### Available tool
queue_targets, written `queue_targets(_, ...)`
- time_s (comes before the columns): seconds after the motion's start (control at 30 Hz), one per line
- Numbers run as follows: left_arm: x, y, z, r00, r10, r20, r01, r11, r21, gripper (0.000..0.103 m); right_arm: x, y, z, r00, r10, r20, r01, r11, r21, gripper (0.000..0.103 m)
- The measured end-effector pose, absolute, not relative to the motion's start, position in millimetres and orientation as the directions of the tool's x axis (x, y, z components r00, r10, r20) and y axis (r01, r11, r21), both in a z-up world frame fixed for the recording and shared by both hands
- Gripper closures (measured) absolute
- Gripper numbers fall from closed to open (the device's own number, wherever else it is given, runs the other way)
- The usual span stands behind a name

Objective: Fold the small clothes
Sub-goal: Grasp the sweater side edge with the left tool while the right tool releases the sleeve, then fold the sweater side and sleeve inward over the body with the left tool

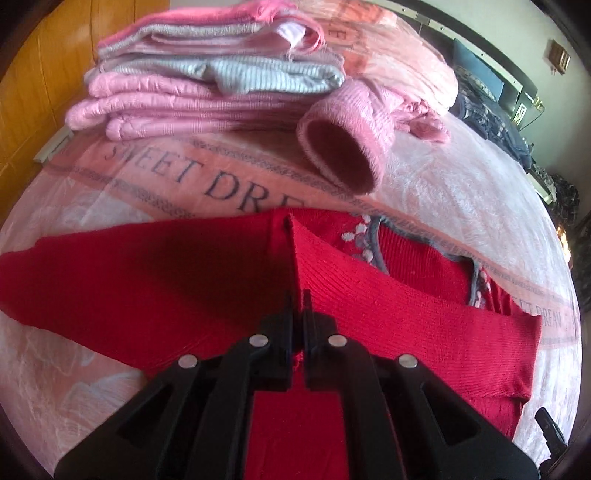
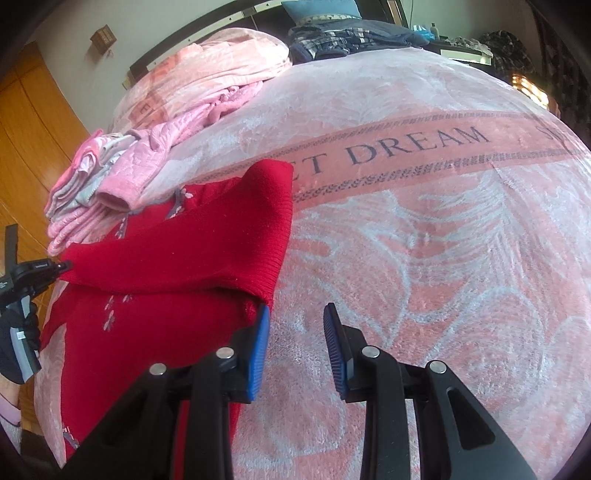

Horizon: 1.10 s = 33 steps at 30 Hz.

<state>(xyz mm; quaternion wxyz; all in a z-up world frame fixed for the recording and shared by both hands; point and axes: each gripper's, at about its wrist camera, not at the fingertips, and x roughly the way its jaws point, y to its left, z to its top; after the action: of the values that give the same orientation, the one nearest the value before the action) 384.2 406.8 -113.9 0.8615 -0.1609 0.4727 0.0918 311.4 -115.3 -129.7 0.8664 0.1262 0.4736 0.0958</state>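
Your left gripper [image 1: 297, 295] is clenched on a raised fold of the red knit sweater [image 1: 369, 295], which lies on the bed's pink blanket [image 2: 424, 258] in front of the stack of folded clothes [image 1: 207, 85]. Your right gripper [image 2: 295, 325] hangs released, one of its fingers [image 2: 258, 354] just beside the sweater's hem. The knit looks soft, light and limp, so hold it by ribbed edges. There is open room on the blanket to your right.

A pink "SWEET DREAM" blanket [image 2: 424, 258] covered the bed; an orange wooden wardrobe [image 1: 40, 92] stood left, a blue pillow [image 2: 321, 8] lay far back
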Motion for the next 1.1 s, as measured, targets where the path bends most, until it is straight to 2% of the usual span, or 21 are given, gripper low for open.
queue_targets(0.13,392,414,-158,0.437,-0.048,-0.898,-0.330,0.920,-0.211,0.099,314,-108,-136,0.517,0.274,-0.811,-0.054,0.956,0.289,0.072)
queue_targets(0.23,383,426,-161,0.448,-0.089,-0.889,-0.354,0.896,-0.269,0.086,314,-102,-138,0.508,0.260,-0.821,-0.065,0.962,0.265,0.072)
queue_targets(0.4,363,447,-128,0.511,-0.094,-0.855,-0.357,0.881,-0.310,0.083,315,-97,-119,0.524,0.294,-0.799,-0.082,0.952,0.296,0.072)
queue_targets(0.53,367,433,-107,0.551,-0.112,-0.827,-0.296,0.900,-0.319,0.081,335,-77,-103,0.512,0.331,-0.793,-0.115,0.941,0.318,0.067)
queue_targets(0.67,385,405,-122,0.511,-0.152,-0.846,-0.234,0.923,-0.307,0.080,367,-51,-108,0.447,0.317,-0.836,-0.137,0.948,0.286,0.067)
queue_targets(0.83,397,391,-164,0.424,-0.135,-0.895,-0.227,0.942,-0.249,0.080,388,-47,-146,0.326,0.297,-0.897,-0.089,0.955,0.283,0.068)
queue_targets(0.97,398,387,-165,0.437,-0.122,-0.891,-0.195,0.954,-0.226,0.080,389,-55,-155,0.319,0.340,-0.884,-0.069,0.939,0.336,0.068)
queue_targets(1.1,399,388,-166,0.441,-0.134,-0.888,-0.182,0.955,-0.234,0.079,389,-54,-157,0.317,0.328,-0.890,-0.075,0.944,0.321,0.068)
